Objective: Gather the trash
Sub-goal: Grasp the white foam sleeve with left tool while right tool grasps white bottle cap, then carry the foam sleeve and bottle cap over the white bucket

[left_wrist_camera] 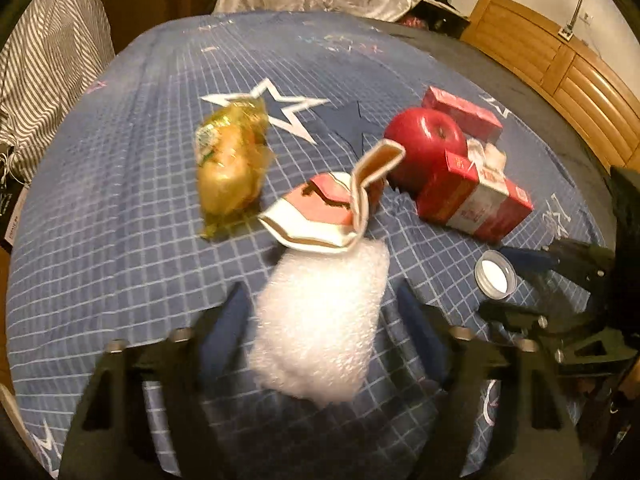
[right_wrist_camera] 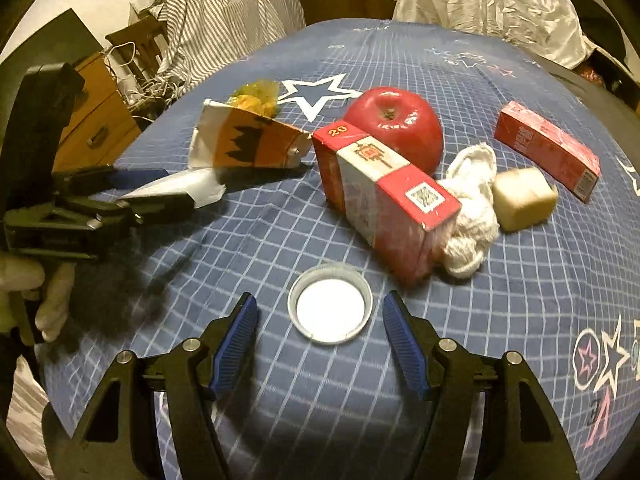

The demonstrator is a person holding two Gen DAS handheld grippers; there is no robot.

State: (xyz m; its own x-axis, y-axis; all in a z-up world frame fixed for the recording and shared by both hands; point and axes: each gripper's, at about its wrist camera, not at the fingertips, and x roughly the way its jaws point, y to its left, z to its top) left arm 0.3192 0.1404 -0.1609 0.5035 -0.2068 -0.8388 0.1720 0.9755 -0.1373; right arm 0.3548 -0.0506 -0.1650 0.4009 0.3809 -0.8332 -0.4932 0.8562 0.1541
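Observation:
In the left wrist view my left gripper (left_wrist_camera: 322, 296) straddles a white piece of bubble wrap (left_wrist_camera: 320, 320) lying on the blue checked bedsheet (left_wrist_camera: 120, 200). Narrow gaps show between its blue pads (left_wrist_camera: 228, 320) and the wrap, so it is open. The right wrist view shows the same left gripper (right_wrist_camera: 164, 190) with the white wrap (right_wrist_camera: 180, 188) between its fingers. My right gripper (right_wrist_camera: 320, 300) stands open around a white bottle cap (right_wrist_camera: 330, 310), apart from it on both sides. From the left wrist, the right gripper (left_wrist_camera: 516, 284) and the cap (left_wrist_camera: 495, 278) sit at the right.
Beyond the wrap lie a crushed paper cup (left_wrist_camera: 320, 208), a yellow food wrapper (left_wrist_camera: 230, 160), a red apple (right_wrist_camera: 396, 128), two red boxes (right_wrist_camera: 384, 196) (right_wrist_camera: 548, 144), a white tissue (right_wrist_camera: 472, 208) and a beige block (right_wrist_camera: 522, 198). A white plastic bag (right_wrist_camera: 492, 8) sits at the bed's far edge, a wooden headboard (left_wrist_camera: 560, 64) at right.

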